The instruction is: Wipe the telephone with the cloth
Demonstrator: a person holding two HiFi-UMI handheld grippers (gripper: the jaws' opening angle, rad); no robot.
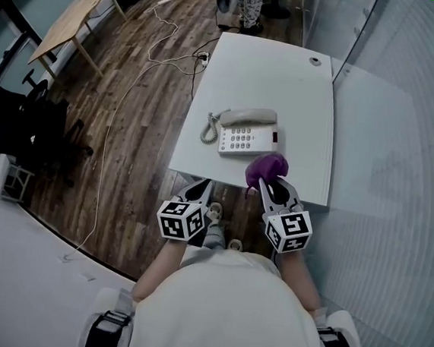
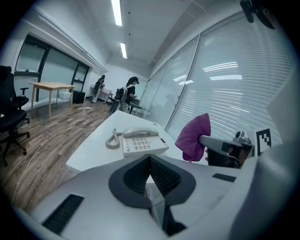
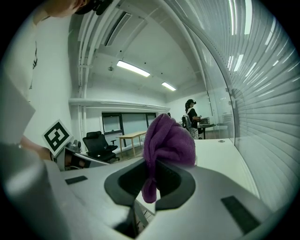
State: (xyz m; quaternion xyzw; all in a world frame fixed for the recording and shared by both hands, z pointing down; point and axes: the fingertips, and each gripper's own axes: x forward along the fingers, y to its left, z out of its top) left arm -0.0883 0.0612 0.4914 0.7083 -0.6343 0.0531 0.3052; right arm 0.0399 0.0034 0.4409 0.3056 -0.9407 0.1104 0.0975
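Right gripper (image 1: 269,184) fingers clamped on purple cloth (image 1: 267,166) near telephone (image 1: 244,132); left gripper (image 1: 202,186) alongside, fingers together.

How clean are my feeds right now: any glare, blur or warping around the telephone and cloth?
Head view: evenly lit, telephone sharp, no glare on it, but fisheye bends the table edges. Left gripper view: telephone in focus; ceiling lights reflect as bright streaks on the blinds. Right gripper view: the cloth in the jaws is close and slightly soft; black vignette at the corners.
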